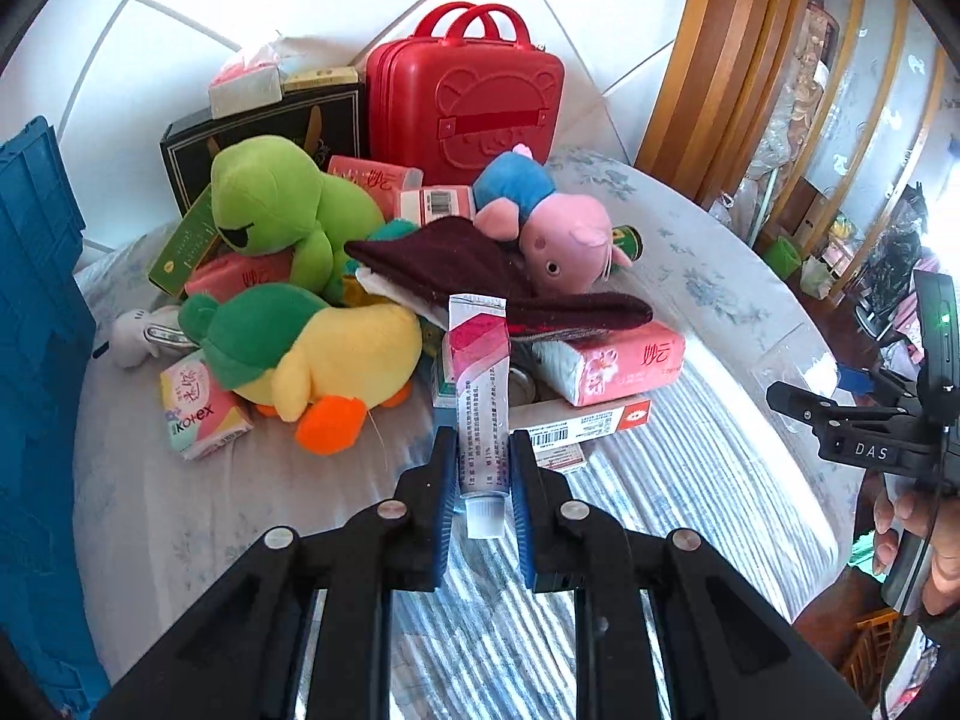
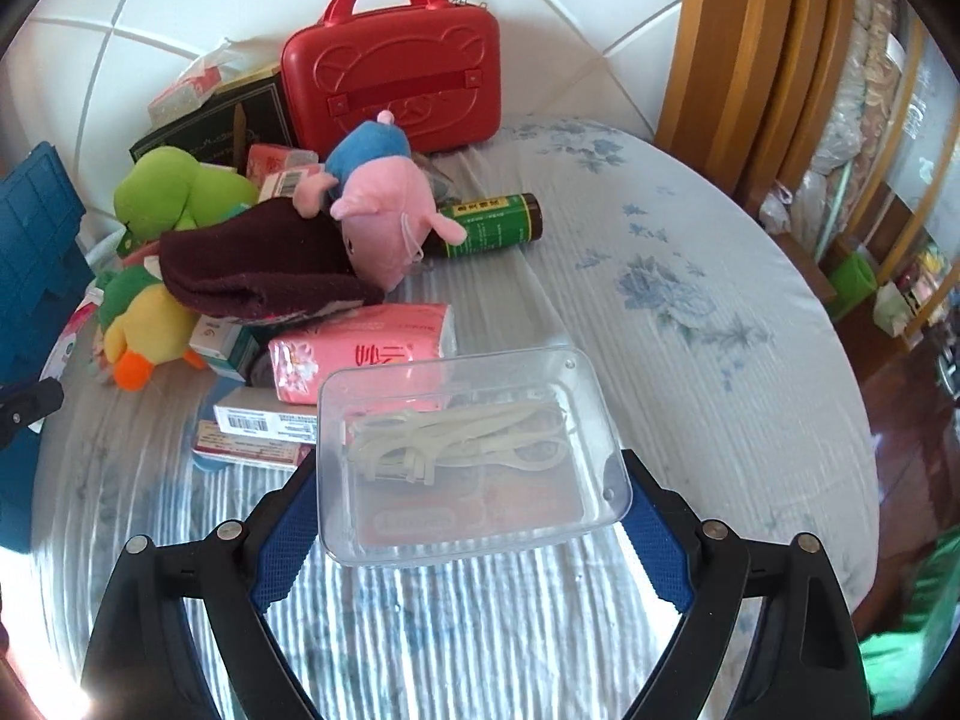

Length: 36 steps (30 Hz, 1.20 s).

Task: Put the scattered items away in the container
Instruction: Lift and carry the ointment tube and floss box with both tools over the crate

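My left gripper point(image 1: 483, 468) is shut on a white and red ointment tube point(image 1: 480, 384), held upright above the bed with its cap toward me. My right gripper point(image 2: 474, 516) is shut on a clear plastic box point(image 2: 468, 450) with white plastic pieces inside, held over the striped sheet. The right gripper also shows at the right edge of the left wrist view point(image 1: 852, 426). The blue crate point(image 1: 36, 360) stands at the left; it shows in the right wrist view too point(image 2: 30, 252). A pile of plush toys, tissue packs and small boxes lies ahead.
The pile holds a green frog plush point(image 1: 270, 204), a yellow duck plush point(image 1: 318, 360), a pink pig plush point(image 2: 378, 204), a dark maroon cloth point(image 1: 468, 276), pink tissue packs point(image 2: 360, 354) and a green bottle point(image 2: 492, 222). A red case point(image 2: 390, 66) stands behind. The bed edge drops off right.
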Tool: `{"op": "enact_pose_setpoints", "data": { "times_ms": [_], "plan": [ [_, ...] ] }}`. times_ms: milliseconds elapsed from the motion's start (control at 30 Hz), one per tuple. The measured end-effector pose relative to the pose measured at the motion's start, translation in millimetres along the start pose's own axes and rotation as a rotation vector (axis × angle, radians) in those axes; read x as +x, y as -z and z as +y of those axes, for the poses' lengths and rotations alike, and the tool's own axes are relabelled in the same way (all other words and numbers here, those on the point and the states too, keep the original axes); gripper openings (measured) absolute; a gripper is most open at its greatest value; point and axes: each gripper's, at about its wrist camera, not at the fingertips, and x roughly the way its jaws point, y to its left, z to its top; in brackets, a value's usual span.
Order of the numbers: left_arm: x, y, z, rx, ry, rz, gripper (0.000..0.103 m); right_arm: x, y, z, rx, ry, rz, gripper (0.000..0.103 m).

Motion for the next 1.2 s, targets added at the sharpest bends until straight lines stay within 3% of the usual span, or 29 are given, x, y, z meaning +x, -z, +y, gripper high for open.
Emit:
{"op": "enact_pose_setpoints", "data": {
  "times_ms": [800,1200],
  "plan": [
    [-163.9,-39.2,-14.2,0.072,0.027,-0.195,0.017,-184.8,-0.6,26.8,0.071,-0.028,-0.193,0.091],
    [-211.7,-39.2,-2.8,0.105,0.05,-0.247,0.017,-234.1,-0.6,45.3,0.103,-0.012,-0.257,0.091]
  ]
}}
